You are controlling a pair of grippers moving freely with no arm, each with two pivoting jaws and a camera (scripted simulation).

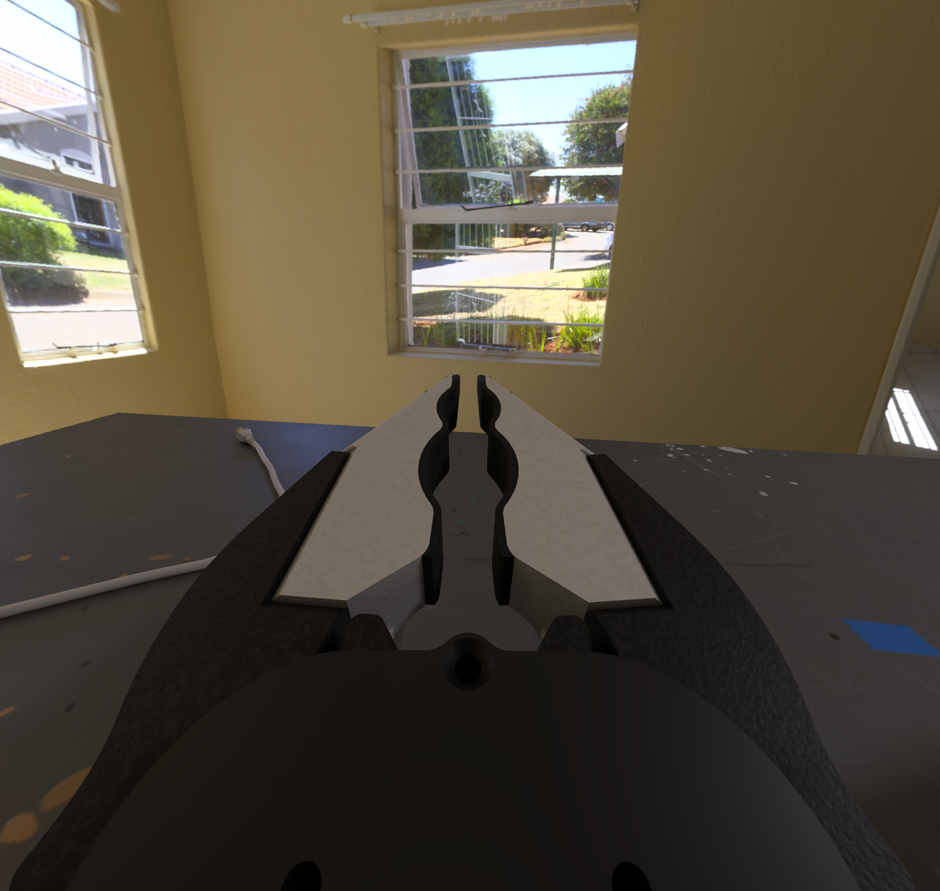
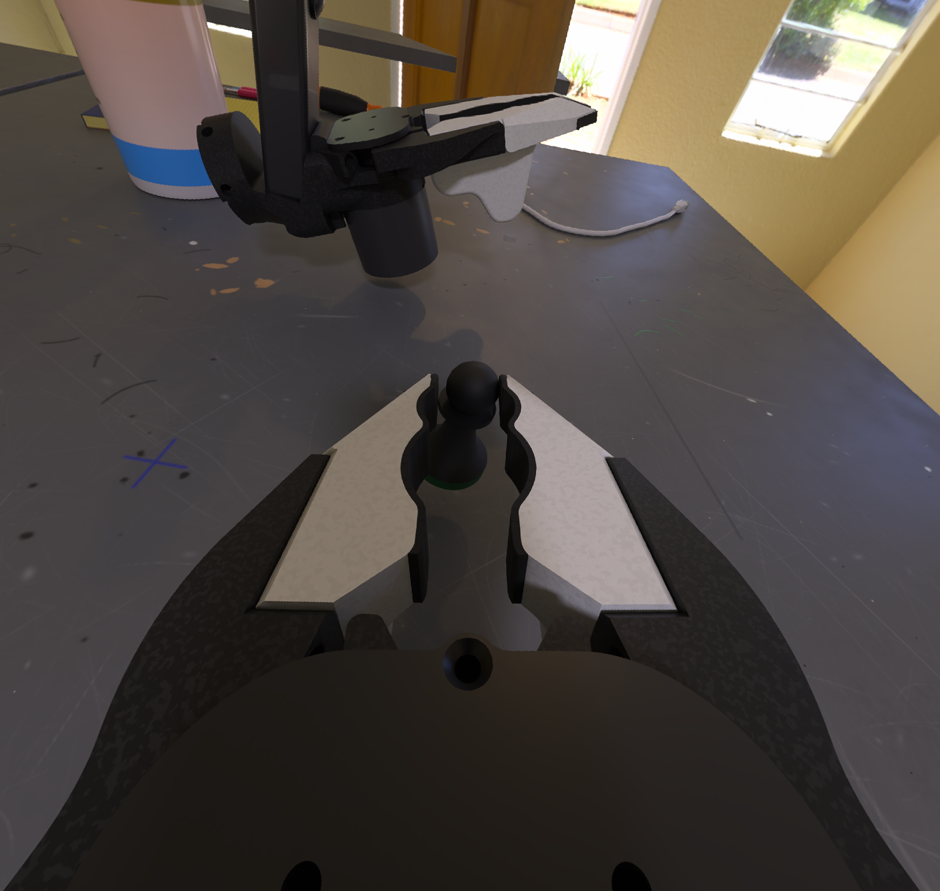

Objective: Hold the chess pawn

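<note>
A black chess pawn (image 2: 465, 409) with a green felt base sits between the fingertips of my right gripper (image 2: 468, 383). The jaws press on its round head and neck, and the pawn tilts with its base toward the camera. It seems to be a little above the dark grey table (image 2: 661, 409). My left gripper (image 1: 468, 378) has its jaws almost together with nothing between them, and it points at a window over the table. It also shows in the right wrist view (image 2: 585, 114), hovering beyond the pawn.
A tall pink, blue and olive cylinder (image 2: 147, 78) stands at the far left, with a yellow pad (image 2: 94, 116) and markers (image 2: 244, 91) behind it. A white cable (image 2: 600, 228) (image 1: 259, 454) lies on the table. The table edge (image 2: 814, 297) runs along the right.
</note>
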